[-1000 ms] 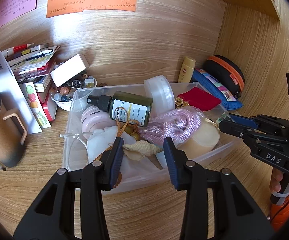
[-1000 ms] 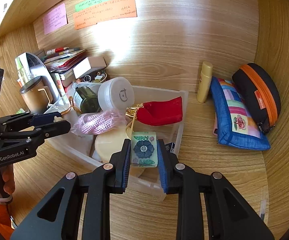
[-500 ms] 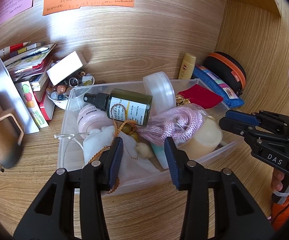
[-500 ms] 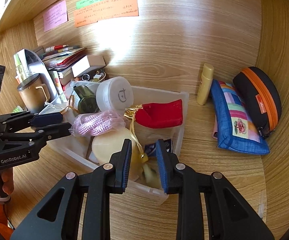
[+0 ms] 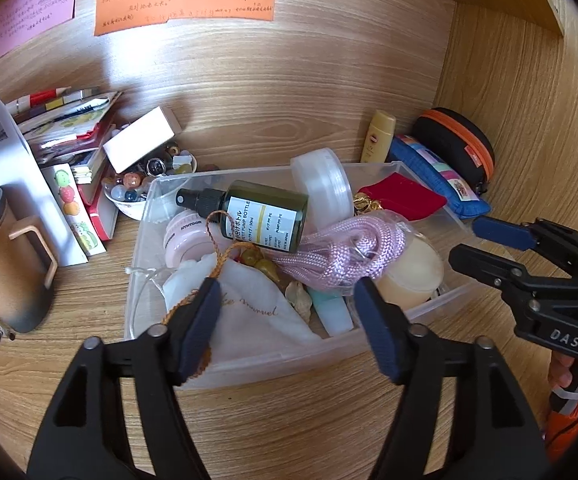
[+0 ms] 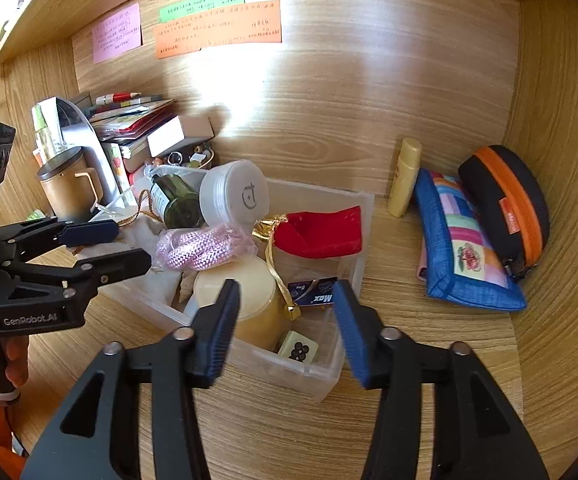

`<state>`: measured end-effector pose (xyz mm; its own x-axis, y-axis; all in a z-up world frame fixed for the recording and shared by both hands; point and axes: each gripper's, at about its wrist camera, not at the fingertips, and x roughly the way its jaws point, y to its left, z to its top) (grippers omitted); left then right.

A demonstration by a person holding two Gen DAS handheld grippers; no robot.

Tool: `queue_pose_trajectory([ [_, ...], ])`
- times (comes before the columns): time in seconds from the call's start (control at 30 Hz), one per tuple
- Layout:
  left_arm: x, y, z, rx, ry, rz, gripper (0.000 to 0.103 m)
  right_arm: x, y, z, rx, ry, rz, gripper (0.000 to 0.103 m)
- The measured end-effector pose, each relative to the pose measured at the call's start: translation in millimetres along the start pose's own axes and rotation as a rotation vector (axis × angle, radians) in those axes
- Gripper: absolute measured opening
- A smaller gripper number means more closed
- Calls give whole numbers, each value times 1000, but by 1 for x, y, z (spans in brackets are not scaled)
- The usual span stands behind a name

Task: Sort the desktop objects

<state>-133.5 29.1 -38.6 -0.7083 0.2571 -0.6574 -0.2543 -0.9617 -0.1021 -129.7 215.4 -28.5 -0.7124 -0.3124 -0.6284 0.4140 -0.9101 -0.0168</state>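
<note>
A clear plastic bin (image 5: 249,364) (image 6: 353,208) on the wooden desk holds a green spray bottle (image 5: 265,216), pink cord (image 5: 341,252), red pouch (image 6: 321,232), cream jar (image 6: 249,300), white cloth bag (image 5: 249,312), shell (image 5: 299,294) and a mahjong tile (image 6: 299,350). My left gripper (image 5: 289,320) is open and empty above the bin's near edge. My right gripper (image 6: 287,320) is open and empty above the bin's right end. Each gripper shows in the other's view, the left one (image 6: 105,248) and the right one (image 5: 485,244).
A blue patchwork pouch (image 6: 465,248), black-and-orange case (image 6: 509,208) and yellow tube (image 6: 405,178) lie right of the bin. A brown mug (image 5: 5,264), books (image 5: 69,148), white box (image 5: 141,144) and bead bowl (image 5: 145,184) stand at the left. Sticky notes (image 5: 185,2) hang on the back wall.
My left gripper opened and dropped the shell into the bin. My right gripper opened and dropped the flowered tile into the bin. Both jaws now stand wide.
</note>
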Motion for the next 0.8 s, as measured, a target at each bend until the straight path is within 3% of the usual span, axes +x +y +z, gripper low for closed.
queue_pose_trajectory([
  [0.2,-8,-6,-2,9,-11,15,76,-12,2,0,-10,-20,-19,63],
  [0.33,-15,-5,-4,-4,-14,16,88,-20,3,-2,-10,-33,-46,78],
  [0.43,-22,-5,-6,-10,-26,38,93,-25,3,-3,-8,-39,-64,83],
  [0.63,-40,-1,-10,-36,-54,93,96,-33,3,-4,11,-34,-94,94],
  [0.8,-59,1,-14,-57,-90,161,96,-49,5,-7,40,-47,-85,97],
])
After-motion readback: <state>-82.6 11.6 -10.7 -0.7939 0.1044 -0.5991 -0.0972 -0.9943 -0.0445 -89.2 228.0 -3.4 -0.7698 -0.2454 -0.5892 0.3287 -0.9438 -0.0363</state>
